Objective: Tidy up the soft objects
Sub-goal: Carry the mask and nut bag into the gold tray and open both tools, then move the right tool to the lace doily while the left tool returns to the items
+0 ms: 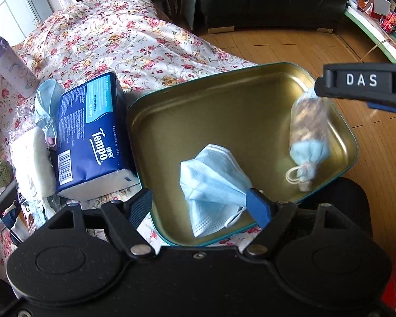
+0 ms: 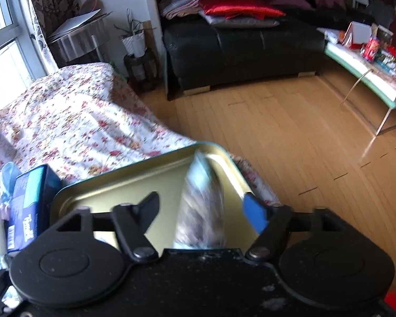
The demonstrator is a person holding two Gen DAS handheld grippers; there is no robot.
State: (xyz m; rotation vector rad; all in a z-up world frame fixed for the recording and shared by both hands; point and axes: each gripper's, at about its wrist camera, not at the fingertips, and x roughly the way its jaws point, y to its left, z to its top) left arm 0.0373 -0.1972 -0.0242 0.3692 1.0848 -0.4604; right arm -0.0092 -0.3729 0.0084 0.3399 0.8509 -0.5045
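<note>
Above the gold tin tray (image 1: 187, 116) on the floral bedspread (image 1: 118, 34), we hold our left claw (image 1: 200, 200) released, a blue face mask (image 1: 211, 185) lying in the tray between its fingers. Our right claw (image 2: 200, 211) is also released; a blurred clear bag (image 1: 307, 129) hangs under it at the tray's far side. A tissue pack (image 1: 92, 132) sits beside the tray.

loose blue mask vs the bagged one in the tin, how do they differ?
The unwrapped pale blue pleated face mask lies flat on the floor of the gold-lined metal tin; the clear plastic bag holding a bunched blue mask hangs upright and blurred, apparently mid-drop. The loose mask sits near the tin's front edge, touching the left gripper's blue pad; the bagged one is at the far right, under the right gripper. Both are over the tin.
</note>
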